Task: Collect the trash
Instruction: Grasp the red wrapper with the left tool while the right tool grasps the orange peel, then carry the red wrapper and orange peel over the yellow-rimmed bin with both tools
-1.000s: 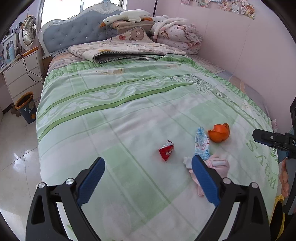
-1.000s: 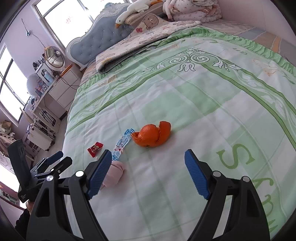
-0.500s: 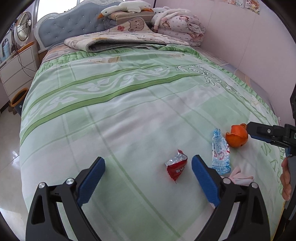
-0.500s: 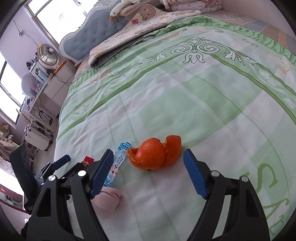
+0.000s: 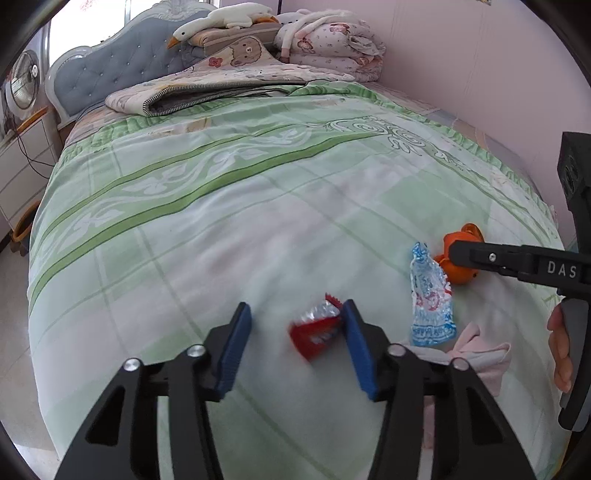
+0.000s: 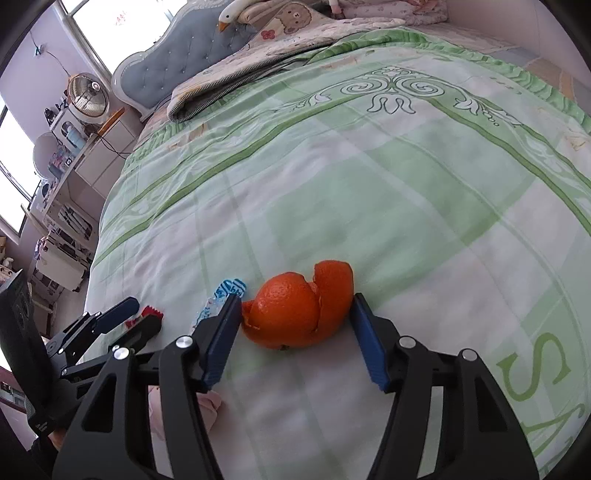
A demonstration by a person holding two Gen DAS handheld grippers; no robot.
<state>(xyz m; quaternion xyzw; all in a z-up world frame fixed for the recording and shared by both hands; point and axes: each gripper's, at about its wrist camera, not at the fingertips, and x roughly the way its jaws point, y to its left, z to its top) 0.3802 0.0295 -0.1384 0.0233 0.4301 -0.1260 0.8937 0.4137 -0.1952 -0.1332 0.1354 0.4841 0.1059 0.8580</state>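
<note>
A red snack wrapper (image 5: pixel 316 329) lies on the green bed cover (image 5: pixel 258 206). My left gripper (image 5: pixel 295 325) is open around it, the right finger close to or touching it. A blue and clear wrapper (image 5: pixel 430 299) lies to its right. An orange peel (image 6: pixel 301 310) sits on the cover between the open fingers of my right gripper (image 6: pixel 295 314), which nearly touch it. The peel also shows in the left wrist view (image 5: pixel 456 266), partly behind my right gripper's finger. The red wrapper (image 6: pixel 149 315) and the blue wrapper (image 6: pixel 221 295) show at the left of the right wrist view.
A pink cloth (image 5: pixel 476 358) lies on the bed near the front edge, beside the blue wrapper. Folded quilts (image 5: pixel 229 88), pillows and a plush goose (image 5: pixel 221 18) are at the headboard. A pink wall (image 5: pixel 480 74) runs along the right. A nightstand (image 5: pixel 18 166) and floor are on the left.
Both grippers have moved down and forward to the bed. The left one has narrowed around the red wrapper. The right one has narrowed around the orange peel.
</note>
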